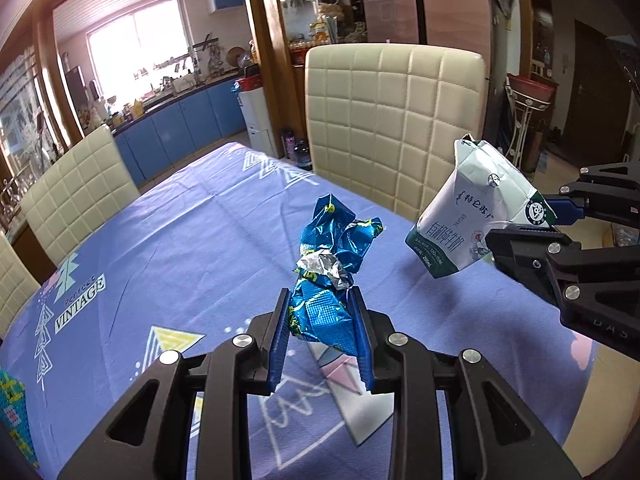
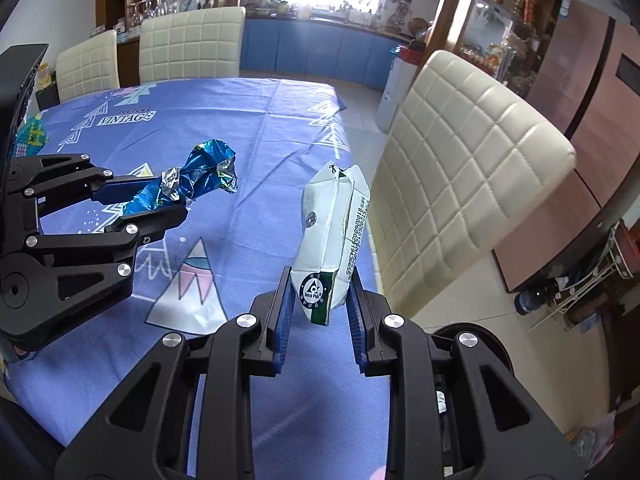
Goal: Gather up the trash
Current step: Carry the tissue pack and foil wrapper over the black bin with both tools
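Note:
My left gripper (image 1: 322, 300) is shut on a crumpled blue foil snack wrapper (image 1: 332, 256) and holds it above the purple tablecloth (image 1: 180, 240). The wrapper also shows in the right wrist view (image 2: 192, 180), held in the left gripper (image 2: 176, 200). My right gripper (image 2: 320, 284) is shut on the lower end of a flattened white and green milk carton (image 2: 332, 232) and holds it in the air near the table's right edge. The carton shows in the left wrist view (image 1: 472, 212), with the right gripper (image 1: 556, 220) at the right.
A cream quilted chair (image 1: 392, 120) stands at the table's far side, seen close on the right in the right wrist view (image 2: 460, 184). Two more cream chairs (image 2: 188, 44) stand at the far end. A patterned item (image 2: 32, 136) lies at the table's left edge. Tiled floor (image 2: 460, 300) is to the right.

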`<state>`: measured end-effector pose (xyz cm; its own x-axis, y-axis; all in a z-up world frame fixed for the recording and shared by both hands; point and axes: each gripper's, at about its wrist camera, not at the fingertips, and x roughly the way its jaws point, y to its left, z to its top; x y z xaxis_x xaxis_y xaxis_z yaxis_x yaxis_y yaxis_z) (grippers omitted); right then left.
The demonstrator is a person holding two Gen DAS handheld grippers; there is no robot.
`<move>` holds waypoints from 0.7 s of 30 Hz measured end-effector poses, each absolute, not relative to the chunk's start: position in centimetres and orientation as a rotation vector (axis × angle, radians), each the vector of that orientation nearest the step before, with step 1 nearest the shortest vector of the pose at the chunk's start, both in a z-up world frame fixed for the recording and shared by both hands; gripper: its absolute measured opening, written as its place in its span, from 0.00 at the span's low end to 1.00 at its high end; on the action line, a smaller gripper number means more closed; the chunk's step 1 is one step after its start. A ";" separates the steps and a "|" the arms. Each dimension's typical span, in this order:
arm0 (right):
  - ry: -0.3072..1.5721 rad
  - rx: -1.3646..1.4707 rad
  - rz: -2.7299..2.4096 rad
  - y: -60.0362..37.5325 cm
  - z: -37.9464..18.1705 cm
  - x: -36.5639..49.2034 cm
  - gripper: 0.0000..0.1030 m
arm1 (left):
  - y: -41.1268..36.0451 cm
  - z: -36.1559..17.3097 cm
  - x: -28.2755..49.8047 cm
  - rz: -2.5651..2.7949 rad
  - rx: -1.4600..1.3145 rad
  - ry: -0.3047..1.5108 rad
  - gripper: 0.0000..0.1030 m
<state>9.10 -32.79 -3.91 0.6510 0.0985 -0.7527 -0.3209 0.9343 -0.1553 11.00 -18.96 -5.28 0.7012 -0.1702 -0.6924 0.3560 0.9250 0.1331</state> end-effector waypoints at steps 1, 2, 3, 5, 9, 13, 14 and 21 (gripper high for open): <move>0.828 -0.284 0.231 -33.4 -3.8 8.9 0.26 | -19.6 -5.2 11.0 -0.307 0.271 0.736 0.27; 0.827 -0.280 0.221 -34.0 -3.6 8.8 0.26 | -20.1 -5.1 11.0 -0.314 0.275 0.732 0.27; 0.826 -0.277 0.214 -34.6 -3.6 8.7 0.26 | -20.8 -5.0 11.0 -0.325 0.281 0.727 0.27; 0.825 -0.273 0.195 -35.8 -3.4 8.4 0.26 | -22.0 -4.8 11.0 -0.344 0.287 0.721 0.27; 0.826 -0.260 0.157 -38.0 -3.3 8.0 0.26 | -24.4 -4.6 11.2 -0.379 0.303 0.709 0.27; 0.829 -0.245 0.120 -40.5 -3.3 7.8 0.26 | -26.9 -4.6 11.4 -0.415 0.316 0.702 0.27; 0.829 -0.241 0.112 -41.1 -3.3 7.8 0.26 | -27.4 -4.6 11.5 -0.422 0.320 0.700 0.27; 0.832 -0.212 0.055 -45.1 -3.5 7.8 0.26 | -31.9 -4.9 12.2 -0.481 0.348 0.689 0.27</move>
<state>7.76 -45.14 -3.49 0.6735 -0.0341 -0.7384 -0.1317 0.9774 -0.1654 12.19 -31.86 -4.88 0.6705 -0.3055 -0.6761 0.5291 0.8357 0.1472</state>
